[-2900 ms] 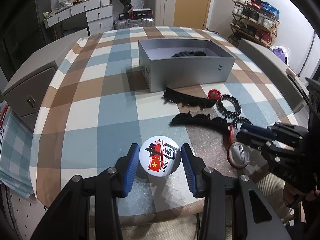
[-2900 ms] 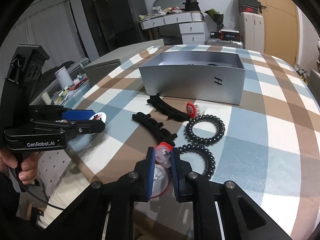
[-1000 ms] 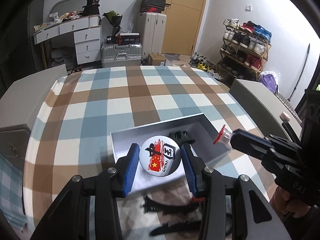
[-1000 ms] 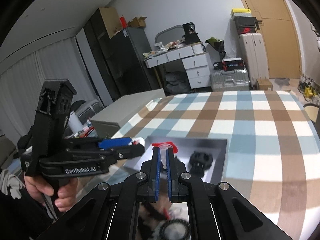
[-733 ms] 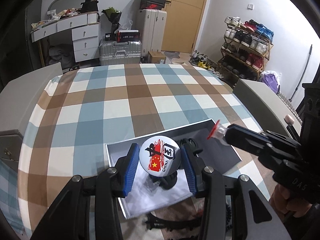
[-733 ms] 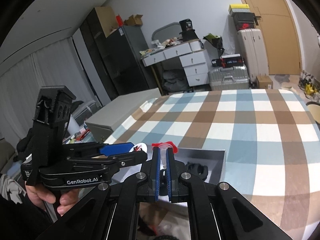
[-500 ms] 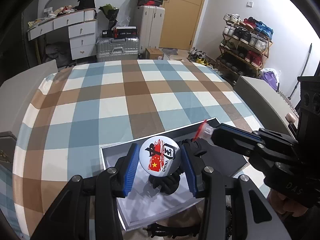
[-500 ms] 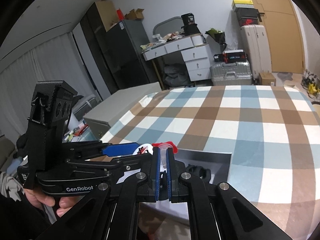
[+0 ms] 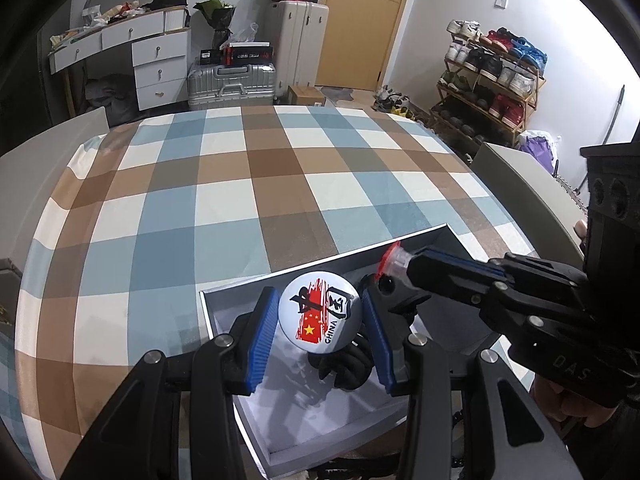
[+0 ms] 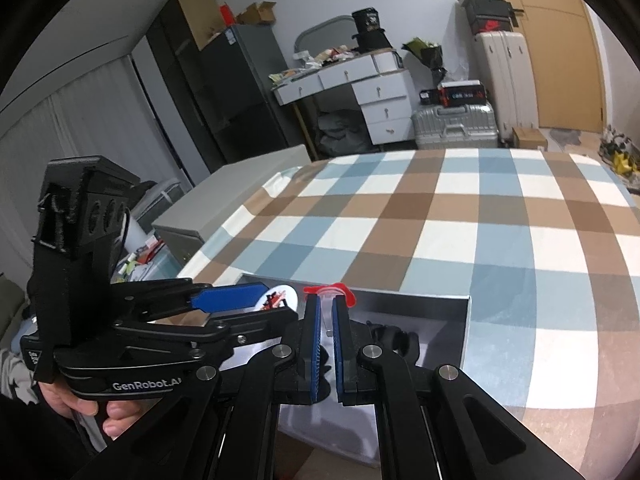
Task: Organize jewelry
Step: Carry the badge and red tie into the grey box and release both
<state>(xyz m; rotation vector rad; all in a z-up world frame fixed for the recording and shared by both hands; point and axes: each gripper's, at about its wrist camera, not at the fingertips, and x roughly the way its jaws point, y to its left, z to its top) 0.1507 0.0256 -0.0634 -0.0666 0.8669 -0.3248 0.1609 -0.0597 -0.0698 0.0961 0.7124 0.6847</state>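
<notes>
While over box (image 9: 452,240), badge (image 9: 320,314) gripped.

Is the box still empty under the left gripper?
No, a black hair accessory already lies inside the grey box, just below the round badge held in the left gripper.

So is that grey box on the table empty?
No. The open grey box already holds a black hair accessory on its pale lining.

White badge (image 9: 321,311) with red-and-black print, grey box (image 9: 332,440), blue-brown-white checked tablecloth (image 9: 240,200), blue fingers (image 9: 262,334).
</notes>
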